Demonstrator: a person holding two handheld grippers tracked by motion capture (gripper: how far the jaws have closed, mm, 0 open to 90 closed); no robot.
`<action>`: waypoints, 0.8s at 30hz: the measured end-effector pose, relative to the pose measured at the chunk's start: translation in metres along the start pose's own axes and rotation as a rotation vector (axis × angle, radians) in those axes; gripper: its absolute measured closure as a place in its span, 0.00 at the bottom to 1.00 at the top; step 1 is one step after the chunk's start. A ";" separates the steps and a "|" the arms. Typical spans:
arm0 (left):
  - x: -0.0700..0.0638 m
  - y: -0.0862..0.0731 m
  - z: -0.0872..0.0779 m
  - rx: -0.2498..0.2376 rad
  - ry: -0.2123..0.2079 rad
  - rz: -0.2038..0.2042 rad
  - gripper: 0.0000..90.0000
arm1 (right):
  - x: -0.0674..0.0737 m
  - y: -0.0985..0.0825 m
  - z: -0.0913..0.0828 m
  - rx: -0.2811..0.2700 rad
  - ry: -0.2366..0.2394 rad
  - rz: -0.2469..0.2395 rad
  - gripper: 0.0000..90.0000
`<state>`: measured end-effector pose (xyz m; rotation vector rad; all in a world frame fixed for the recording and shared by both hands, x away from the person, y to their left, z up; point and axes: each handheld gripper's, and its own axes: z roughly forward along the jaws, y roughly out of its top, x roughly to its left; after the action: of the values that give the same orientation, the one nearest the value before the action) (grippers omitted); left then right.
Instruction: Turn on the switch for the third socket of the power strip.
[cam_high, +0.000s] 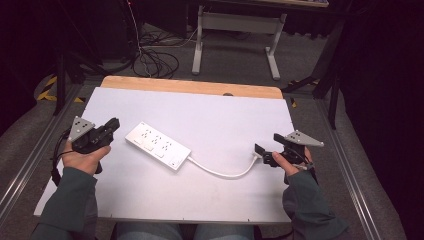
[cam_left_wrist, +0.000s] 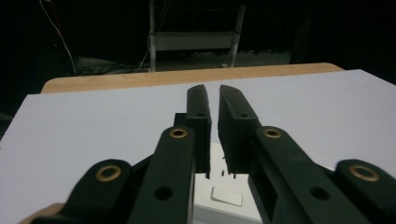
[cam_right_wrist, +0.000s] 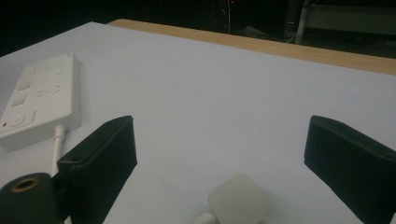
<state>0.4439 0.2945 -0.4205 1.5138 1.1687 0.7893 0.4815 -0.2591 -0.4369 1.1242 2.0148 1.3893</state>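
Your forearms in green sleeves come in at the bottom of the high view, one hand on each gripper. Your left gripper (cam_high: 111, 131) hovers at the left end of the white power strip (cam_high: 157, 146), its jaws pointing toward that end. From its own camera the two black jaws stand close together with only a thin slit between them and nothing in that slit; the strip's white face with a switch (cam_left_wrist: 226, 196) and a few slots lies below and behind them, mostly hidden by the jaws and cut off by the bottom edge.

Your right gripper (cam_high: 266, 153) sits at the far right of the white table sheet (cam_high: 225, 115), well apart from the strip. Its jaws stand wide, and the white plug (cam_right_wrist: 238, 200) lies on the sheet between them; neither pad touches it. The plug's lower part is cut off at the frame edge, so you cannot tell how its prongs lie.

A white cable (cam_high: 220, 172) curves from the strip's right end across the sheet to the plug. No container stands on the table. Behind the sheet runs the wooden table edge (cam_high: 190, 86); the dark floor beyond holds loose cables (cam_high: 157, 62) and a grey desk frame (cam_high: 235, 30), hard to make out.
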 end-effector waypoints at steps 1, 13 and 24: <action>0.000 0.000 -0.002 -0.003 0.001 0.005 0.89 | 0.000 0.000 0.000 0.000 0.000 0.000 0.10; 0.003 0.000 -0.017 -0.040 -0.003 0.004 0.66 | 0.000 0.000 0.000 -0.001 -0.002 0.001 0.10; 0.012 -0.001 -0.028 -0.042 0.026 -0.024 0.55 | 0.000 0.000 0.000 -0.005 -0.001 0.008 0.10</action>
<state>0.4214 0.3146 -0.4151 1.4560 1.1803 0.8149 0.4813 -0.2592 -0.4368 1.1320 2.0072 1.3970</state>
